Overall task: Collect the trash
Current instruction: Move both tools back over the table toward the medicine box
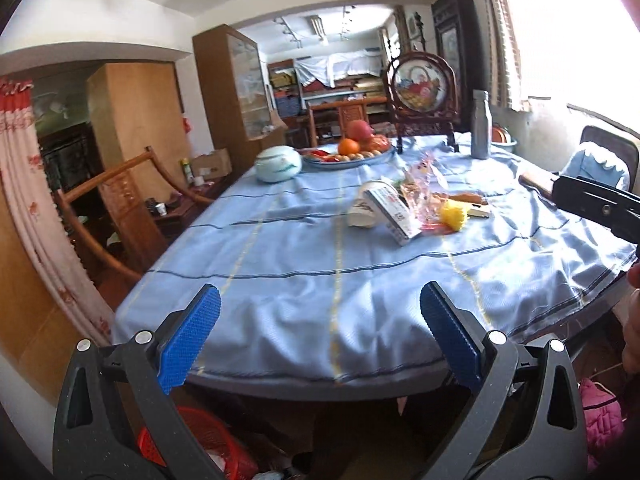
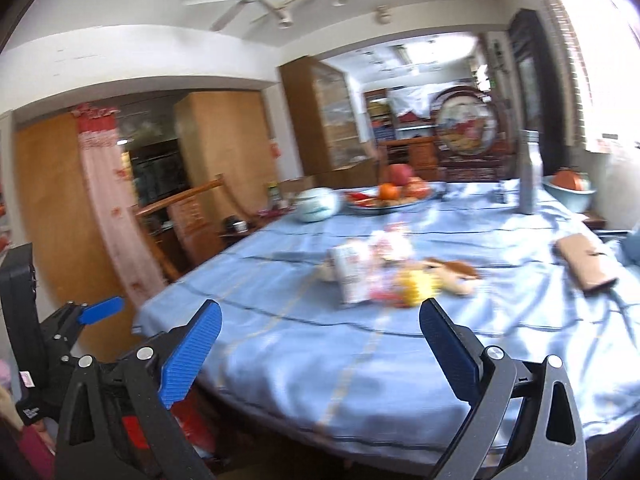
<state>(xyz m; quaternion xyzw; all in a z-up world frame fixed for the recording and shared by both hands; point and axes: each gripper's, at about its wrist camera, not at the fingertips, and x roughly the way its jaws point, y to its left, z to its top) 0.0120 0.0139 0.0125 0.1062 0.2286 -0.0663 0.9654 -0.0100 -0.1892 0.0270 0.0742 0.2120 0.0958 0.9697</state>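
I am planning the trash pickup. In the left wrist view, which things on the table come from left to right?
Pale green jar → fruit plate → white cup → white carton → yellow item → grey bottle

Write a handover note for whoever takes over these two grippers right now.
Left gripper: open, empty, at the table's near edge.
Right gripper: open, empty, also short of the trash.
Trash pile in mid-table on the blue tablecloth: paper cup, small carton, clear wrapper, yellow scrap.
Red basket sits on the floor under the near edge.
Done: nothing visibly collected.
Left: pick up the whole pile.
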